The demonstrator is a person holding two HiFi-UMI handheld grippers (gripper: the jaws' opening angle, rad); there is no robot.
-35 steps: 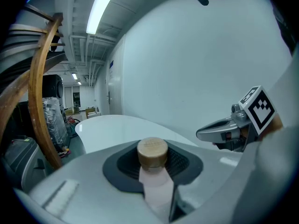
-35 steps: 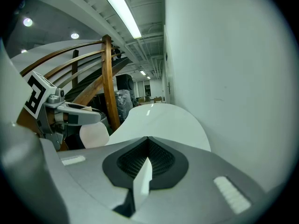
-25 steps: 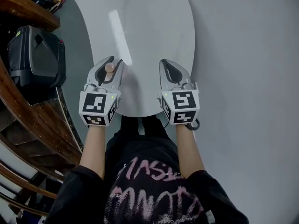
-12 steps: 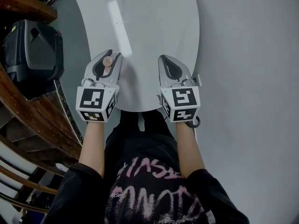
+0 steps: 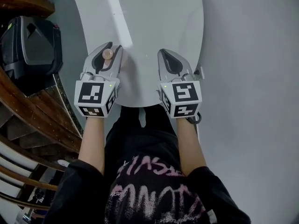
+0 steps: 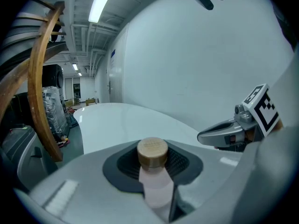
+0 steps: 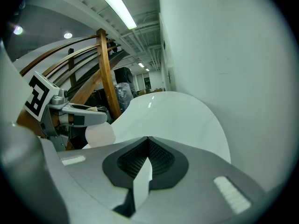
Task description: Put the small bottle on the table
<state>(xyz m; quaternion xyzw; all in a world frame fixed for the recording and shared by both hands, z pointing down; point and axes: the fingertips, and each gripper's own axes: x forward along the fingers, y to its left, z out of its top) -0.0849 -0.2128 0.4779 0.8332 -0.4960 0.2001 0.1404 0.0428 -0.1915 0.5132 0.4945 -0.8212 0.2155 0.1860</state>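
Left gripper pinches small bottle by pale body, cap up, upright, ready for set-down. Bottle sits centre-left of head view, over white table near its edge, probably not touching. Right gripper pressed together, empty, parked alongside.

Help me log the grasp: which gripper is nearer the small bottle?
Left. The left gripper has its jaws shut on the small bottle; the right gripper is off to the bottle's right over the table, jaws shut and empty.
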